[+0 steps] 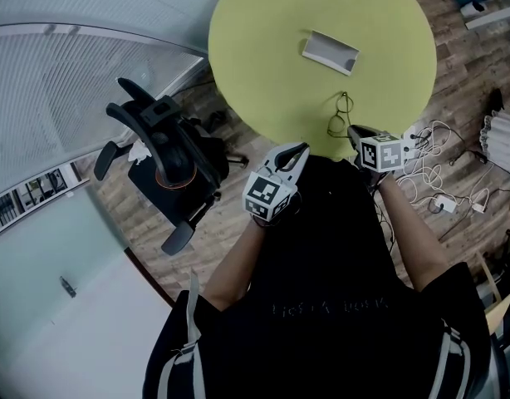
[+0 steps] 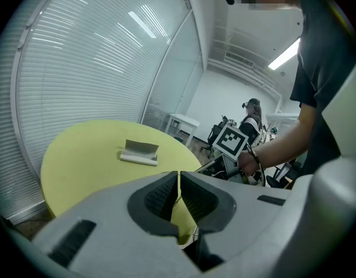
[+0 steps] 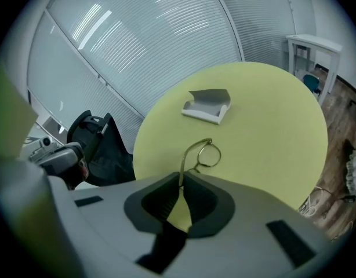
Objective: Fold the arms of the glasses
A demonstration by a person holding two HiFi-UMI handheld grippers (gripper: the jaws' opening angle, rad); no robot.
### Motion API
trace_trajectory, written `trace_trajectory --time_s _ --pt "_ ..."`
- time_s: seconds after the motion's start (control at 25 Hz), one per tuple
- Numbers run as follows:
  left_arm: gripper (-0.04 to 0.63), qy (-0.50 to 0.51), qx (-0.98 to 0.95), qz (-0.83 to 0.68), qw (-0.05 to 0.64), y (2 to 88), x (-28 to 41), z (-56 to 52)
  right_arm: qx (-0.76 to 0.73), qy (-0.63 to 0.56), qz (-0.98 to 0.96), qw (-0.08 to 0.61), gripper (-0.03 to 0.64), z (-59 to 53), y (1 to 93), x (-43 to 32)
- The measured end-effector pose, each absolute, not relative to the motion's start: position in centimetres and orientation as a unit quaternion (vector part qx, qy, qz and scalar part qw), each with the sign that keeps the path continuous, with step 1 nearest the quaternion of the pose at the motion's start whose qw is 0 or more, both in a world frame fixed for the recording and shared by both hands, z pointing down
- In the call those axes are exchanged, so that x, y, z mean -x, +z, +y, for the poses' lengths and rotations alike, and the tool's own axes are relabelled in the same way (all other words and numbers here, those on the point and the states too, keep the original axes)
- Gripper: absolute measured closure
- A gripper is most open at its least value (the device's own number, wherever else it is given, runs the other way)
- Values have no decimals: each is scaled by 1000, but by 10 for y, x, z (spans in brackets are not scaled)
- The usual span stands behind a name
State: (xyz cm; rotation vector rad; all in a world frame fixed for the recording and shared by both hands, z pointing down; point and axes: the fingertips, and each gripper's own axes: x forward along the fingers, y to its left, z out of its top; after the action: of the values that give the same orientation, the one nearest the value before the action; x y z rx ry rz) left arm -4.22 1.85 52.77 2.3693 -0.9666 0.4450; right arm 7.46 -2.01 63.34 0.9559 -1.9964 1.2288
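Glasses [image 3: 209, 154] sit at the desk's [image 1: 263, 48] six o'clock; right tongs [image 3: 179, 183] pinch one arm [image 3: 183, 162], left tongs [image 2: 178, 175] pressed together, empty.

Ceiling strips [image 2: 284, 55] give bright, even light with soft shadows; fisheye bending and dark corners frame both gripper views.

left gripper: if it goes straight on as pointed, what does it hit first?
Left gripper likely meets the yellow table at its near edge first; depth unclear. The glasses, held by the right gripper, sit just right of that line.
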Motion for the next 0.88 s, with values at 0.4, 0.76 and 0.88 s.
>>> trace_trajectory --time_s 0.4,0.76,0.88 --pt "569 169 -895 -320 259 543 16 19 -342 486 -750 290 574 -10 658 -65" --pt "568 213 -900 -294 243 599 -12 17 -310 525 -756 238 574 -1 661 -33" --pt "568 219 -893 -303 252 610 -6 18 -309 531 -750 243 575 6 670 -27"
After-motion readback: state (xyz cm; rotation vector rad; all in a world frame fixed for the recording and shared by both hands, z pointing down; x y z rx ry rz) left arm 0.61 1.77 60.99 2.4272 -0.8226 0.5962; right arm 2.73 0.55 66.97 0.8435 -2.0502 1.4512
